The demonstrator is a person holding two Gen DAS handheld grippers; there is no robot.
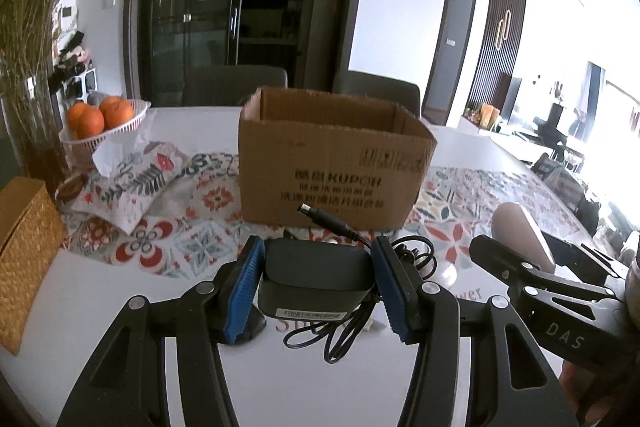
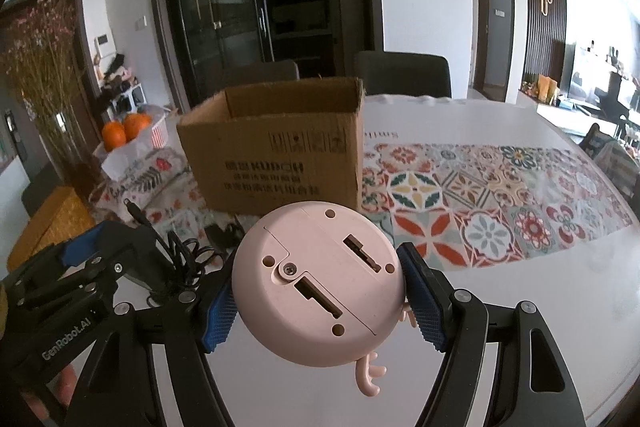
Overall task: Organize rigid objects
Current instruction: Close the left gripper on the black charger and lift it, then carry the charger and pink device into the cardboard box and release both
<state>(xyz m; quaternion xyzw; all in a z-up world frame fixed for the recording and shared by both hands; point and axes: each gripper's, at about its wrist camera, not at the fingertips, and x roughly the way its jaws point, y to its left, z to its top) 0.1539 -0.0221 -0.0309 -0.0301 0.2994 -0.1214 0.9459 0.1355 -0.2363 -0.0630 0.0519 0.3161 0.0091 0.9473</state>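
My left gripper (image 1: 318, 287) is shut on a black power adapter (image 1: 314, 281), whose coiled cable (image 1: 344, 331) dangles below and whose plug (image 1: 308, 209) sticks up toward the box. The adapter hangs above the white table. My right gripper (image 2: 320, 293) is shut on a round pink toy (image 2: 318, 283) with small antlers, its flat underside facing the camera. An open cardboard box (image 1: 334, 163) stands just beyond both grippers on the patterned runner, and it appears again as the cardboard box (image 2: 276, 155) in the right wrist view. Each gripper shows at the edge of the other's view.
A white basket of oranges (image 1: 100, 119) and a folded patterned cloth (image 1: 136, 179) lie left of the box. A woven straw box (image 1: 24, 255) and a vase of dried flowers (image 1: 32, 75) stand at far left. Two dark chairs (image 2: 404, 73) sit behind the table.
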